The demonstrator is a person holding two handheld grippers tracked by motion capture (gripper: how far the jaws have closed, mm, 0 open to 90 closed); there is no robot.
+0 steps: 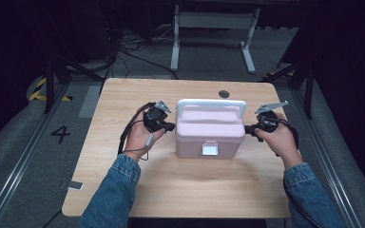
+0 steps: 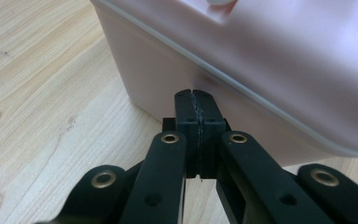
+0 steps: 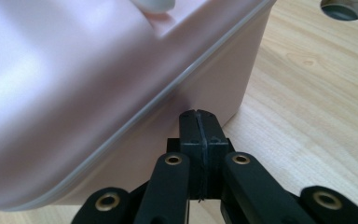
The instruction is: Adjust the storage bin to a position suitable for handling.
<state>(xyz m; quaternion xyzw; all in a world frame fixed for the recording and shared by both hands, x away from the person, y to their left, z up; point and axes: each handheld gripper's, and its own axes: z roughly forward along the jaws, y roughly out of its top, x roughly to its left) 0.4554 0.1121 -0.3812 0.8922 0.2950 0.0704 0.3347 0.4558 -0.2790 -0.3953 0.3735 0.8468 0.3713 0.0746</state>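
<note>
Pink lidded storage box (image 1: 210, 135) at table (image 1: 123, 190) centre. Left gripper (image 1: 170, 127) at 9 o'clock, right gripper (image 1: 248, 129) at 3 o'clock (both clenched, empty), tips against box sides.

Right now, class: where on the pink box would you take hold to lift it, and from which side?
Probably the white handle of the pink box: it stands upright across the lid, so fingers could close over its top bar from above.

left gripper (image 2: 196, 95) jaws pressed together, tips right up against the pink box (image 2: 261, 65) side wall; wooden bench (image 2: 42, 93) underneath
</note>
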